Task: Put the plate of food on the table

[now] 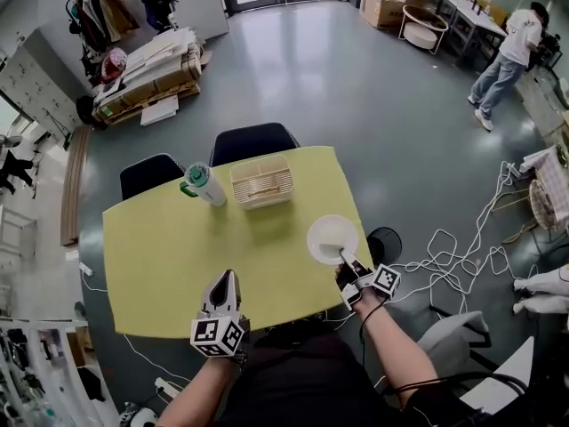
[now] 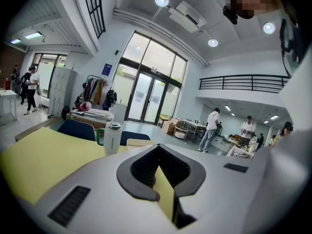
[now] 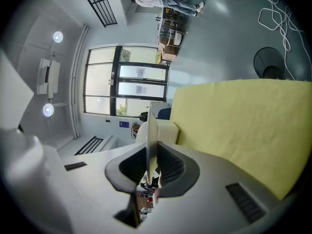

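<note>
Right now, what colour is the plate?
White. The plate shows best in the head view, against the yellow table.

Yellow table [image 1: 169, 256] carries tumbler [image 1: 203, 183], slatted basket [image 1: 261, 181], perhaps plate [image 1: 331, 237].

I observed the left claw [image 2: 157, 149] with its jaws closed together at the tips and nothing between them. A sliver of the yellow desk [image 2: 44, 155] showed through the gap behind the tips. A white tumbler [image 2: 112, 137] with a green handle stood upright on the desk, with dark blue chairs [image 2: 78, 129] behind it.
</note>
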A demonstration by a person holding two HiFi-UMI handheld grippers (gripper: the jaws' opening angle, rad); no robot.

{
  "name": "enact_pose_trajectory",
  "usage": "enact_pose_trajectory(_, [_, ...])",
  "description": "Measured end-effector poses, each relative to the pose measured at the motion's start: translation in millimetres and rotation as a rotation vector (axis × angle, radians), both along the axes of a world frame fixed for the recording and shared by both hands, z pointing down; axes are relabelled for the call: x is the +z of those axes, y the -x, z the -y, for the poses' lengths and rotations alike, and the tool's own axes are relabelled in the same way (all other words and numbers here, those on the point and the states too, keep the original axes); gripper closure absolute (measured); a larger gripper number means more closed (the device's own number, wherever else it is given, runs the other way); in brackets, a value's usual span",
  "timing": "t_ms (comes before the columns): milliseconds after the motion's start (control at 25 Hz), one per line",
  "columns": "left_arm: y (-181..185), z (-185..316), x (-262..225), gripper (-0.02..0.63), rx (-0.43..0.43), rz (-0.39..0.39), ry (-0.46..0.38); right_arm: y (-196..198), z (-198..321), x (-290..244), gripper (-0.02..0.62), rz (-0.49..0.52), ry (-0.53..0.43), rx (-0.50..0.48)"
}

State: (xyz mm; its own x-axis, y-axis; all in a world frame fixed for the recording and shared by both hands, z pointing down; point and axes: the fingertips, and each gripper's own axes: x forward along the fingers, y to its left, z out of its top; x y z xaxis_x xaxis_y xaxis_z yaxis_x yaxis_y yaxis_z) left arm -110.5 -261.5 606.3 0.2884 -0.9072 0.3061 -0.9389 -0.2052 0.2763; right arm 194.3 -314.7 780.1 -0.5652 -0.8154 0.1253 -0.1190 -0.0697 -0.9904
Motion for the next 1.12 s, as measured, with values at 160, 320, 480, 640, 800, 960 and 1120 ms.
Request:
enact_pose_trajectory(160, [-7,12,10,0.597,-0.047,0.017,0.015,-14,15,40,0.548,-0.024,0.046,-0.024])
enact_pose_trajectory(320, [-10,20,20,0.597,-0.090,0.011,0.026,-19,29,70,0.548,-0.018,0.087,-0.027])
enact_pose_trajectory(480, [-14,18,30,0.597,-0.118,0.006,0.044,-20,38,93,0.548,-0.044,0.108,-0.048])
enact_pose_trajectory(640, [-18,17,39,0.597,-0.141,0.009,0.064,-23,43,111,0.548,-0.070,0.137,-0.059])
enact_pose_trajectory(800, [-22,20,43,0.597,-0.154,0.013,0.071,-26,43,123,0.548,-0.054,0.190,-0.038])
enact_pose_trajectory(960, [-28,20,45,0.597,-0.152,0.019,0.076,-33,40,135,0.548,-0.040,0.226,-0.018])
enact_pose_trajectory(1120, [-31,20,52,0.597,-0.157,0.022,0.093,-33,37,140,0.548,-0.049,0.259,-0.021])
